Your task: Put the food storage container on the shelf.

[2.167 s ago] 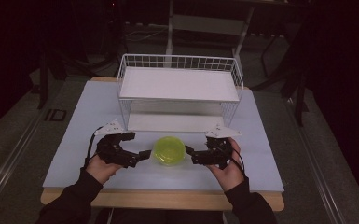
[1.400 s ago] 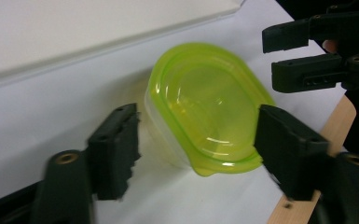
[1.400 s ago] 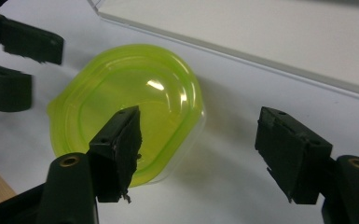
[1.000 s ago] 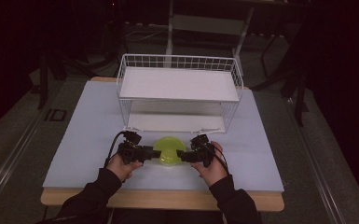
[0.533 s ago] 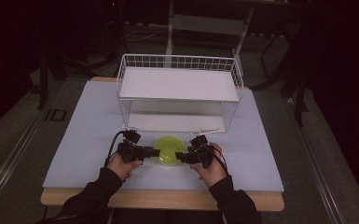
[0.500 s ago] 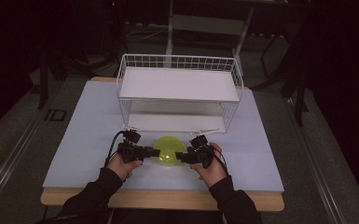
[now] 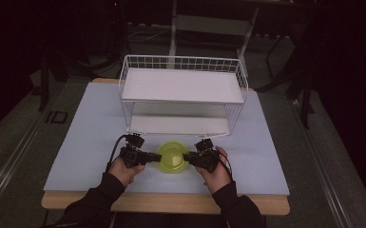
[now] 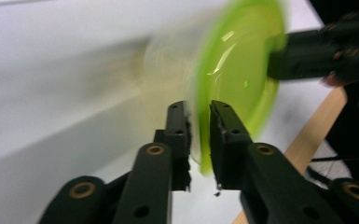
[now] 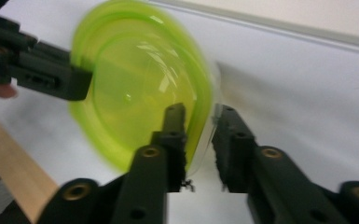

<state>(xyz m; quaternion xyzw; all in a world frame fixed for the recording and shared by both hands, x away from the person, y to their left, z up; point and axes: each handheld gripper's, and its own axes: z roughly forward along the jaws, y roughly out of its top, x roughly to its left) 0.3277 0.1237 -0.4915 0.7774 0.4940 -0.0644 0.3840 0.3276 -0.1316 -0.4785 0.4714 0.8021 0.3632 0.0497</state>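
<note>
A lime-green translucent bowl point(image 7: 172, 158) sits near the front middle of the pale mat point(image 7: 85, 142), between both grippers. My left gripper point(image 7: 158, 156) reaches in from the left, its jaws closed on the bowl's left rim point(image 8: 205, 140). My right gripper point(image 7: 186, 156) comes from the right and pinches the opposite rim point(image 9: 204, 116). In the left gripper view the bowl point(image 8: 235, 70) stands tilted and blurred, with the right gripper point(image 8: 279, 51) on its far edge. In the right gripper view the left gripper point(image 9: 81, 77) grips the bowl's point(image 9: 135, 98) far side.
A white wire rack point(image 7: 182, 86) with an upper and a lower shelf stands just behind the bowl. The wooden table edge point(image 7: 161, 202) runs along the front under the forearms. Dark floor and chair legs lie beyond the table.
Both grippers have come inward from the bowl's sides and closed on its rim. Over the last half second they have hardly moved.
</note>
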